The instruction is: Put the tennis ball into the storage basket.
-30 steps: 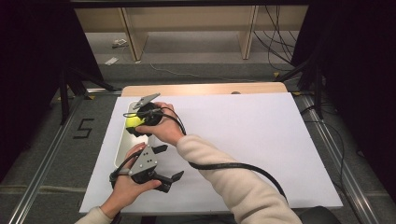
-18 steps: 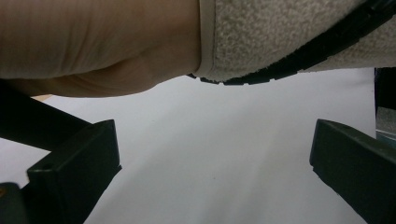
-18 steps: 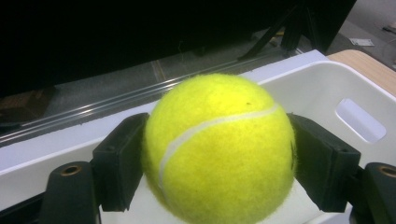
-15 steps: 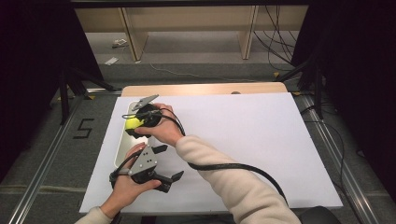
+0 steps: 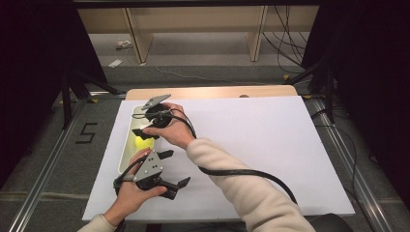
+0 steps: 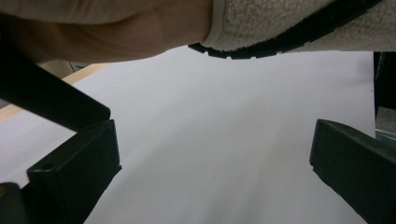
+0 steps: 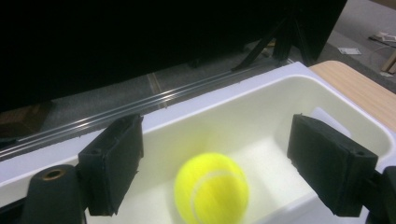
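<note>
Lying on the floor of the white tray (image 7: 261, 100), the tennis ball (image 7: 212, 188) is now free of the right gripper (image 5: 145, 134), whose jaws have spread wide and stand above the ball, one on each side; a second ago they were closed on it at the tray's mouth. Just beside the tray's near end, the left gripper (image 5: 175, 173) has not moved, resting on the white tabletop (image 5: 270, 145) with jaws spread and nothing between them.

White sheet (image 5: 270, 145) on wooden table (image 5: 217, 92)
</note>
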The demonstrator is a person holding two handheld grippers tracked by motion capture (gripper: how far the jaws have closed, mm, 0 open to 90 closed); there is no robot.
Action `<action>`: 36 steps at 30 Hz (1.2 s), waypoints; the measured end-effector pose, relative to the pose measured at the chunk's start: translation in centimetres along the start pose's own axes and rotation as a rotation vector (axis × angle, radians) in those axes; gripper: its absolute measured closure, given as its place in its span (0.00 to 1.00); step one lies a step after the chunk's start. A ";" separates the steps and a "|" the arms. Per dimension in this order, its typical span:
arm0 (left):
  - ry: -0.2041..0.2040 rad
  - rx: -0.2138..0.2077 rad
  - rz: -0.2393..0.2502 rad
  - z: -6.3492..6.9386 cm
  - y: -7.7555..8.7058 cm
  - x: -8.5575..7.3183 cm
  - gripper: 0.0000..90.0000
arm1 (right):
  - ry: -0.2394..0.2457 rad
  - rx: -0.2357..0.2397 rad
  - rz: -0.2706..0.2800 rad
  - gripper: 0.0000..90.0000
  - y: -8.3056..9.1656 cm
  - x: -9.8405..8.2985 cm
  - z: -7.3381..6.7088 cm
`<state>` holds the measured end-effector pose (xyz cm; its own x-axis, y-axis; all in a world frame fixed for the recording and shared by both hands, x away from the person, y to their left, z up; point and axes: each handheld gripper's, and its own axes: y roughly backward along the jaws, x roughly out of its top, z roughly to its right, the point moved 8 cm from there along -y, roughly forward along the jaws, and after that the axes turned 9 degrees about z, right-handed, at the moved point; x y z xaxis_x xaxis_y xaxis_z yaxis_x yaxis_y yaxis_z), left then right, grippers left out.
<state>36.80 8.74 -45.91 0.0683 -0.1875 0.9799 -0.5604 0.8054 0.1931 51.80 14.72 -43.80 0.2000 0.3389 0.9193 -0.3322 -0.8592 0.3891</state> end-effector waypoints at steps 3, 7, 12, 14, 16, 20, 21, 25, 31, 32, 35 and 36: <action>0.000 0.000 -0.001 0.0 0.0 0.0 0.01 | -0.010 -0.008 0.008 0.21 0.6 -0.1 0.3; 0.003 0.000 0.000 0.0 0.0 0.0 0.01 | -0.019 -0.018 0.019 0.21 1.8 -0.3 0.7; 0.000 -0.003 -0.003 0.0 0.0 0.0 0.01 | -0.033 -0.033 0.027 0.21 3.3 -0.8 1.3; -0.001 -0.002 -0.004 0.0 0.0 -0.1 0.01 | -0.036 -0.038 0.027 0.21 3.9 -1.0 1.4; 0.000 -0.002 -0.003 0.0 0.0 -0.1 0.01 | -0.038 -0.045 0.028 0.21 4.5 -1.3 1.6; 0.000 0.000 -0.003 -0.1 0.0 -0.1 0.01 | -0.044 -0.065 0.037 0.21 6.2 -1.6 2.2; 0.000 0.000 -0.004 0.0 0.0 -0.1 0.01 | -0.042 -0.068 0.037 0.21 6.6 -1.7 2.4; 0.002 -0.001 -0.003 0.0 0.0 -0.1 0.01 | -0.046 -0.092 0.043 0.21 8.4 -2.2 3.0; 0.000 -0.001 -0.003 0.0 0.0 0.0 0.01 | -0.058 -0.114 0.032 0.21 10.1 -3.5 3.7; 0.001 -0.001 -0.003 0.0 0.0 0.0 0.01 | -0.063 -0.117 0.035 0.21 10.4 -3.7 3.8; 0.001 0.001 -0.005 -0.1 0.0 -0.1 0.01 | -0.061 -0.120 0.033 0.22 11.0 -4.1 3.9; 0.001 0.002 -0.003 -0.1 0.0 -0.1 0.01 | -0.060 -0.122 0.028 0.22 11.3 -4.3 3.9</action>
<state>36.85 8.82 -45.98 0.0706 -0.1896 0.9793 -0.5620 0.8035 0.1961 50.79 2.08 -43.63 0.2425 0.2886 0.9262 -0.4470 -0.8141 0.3707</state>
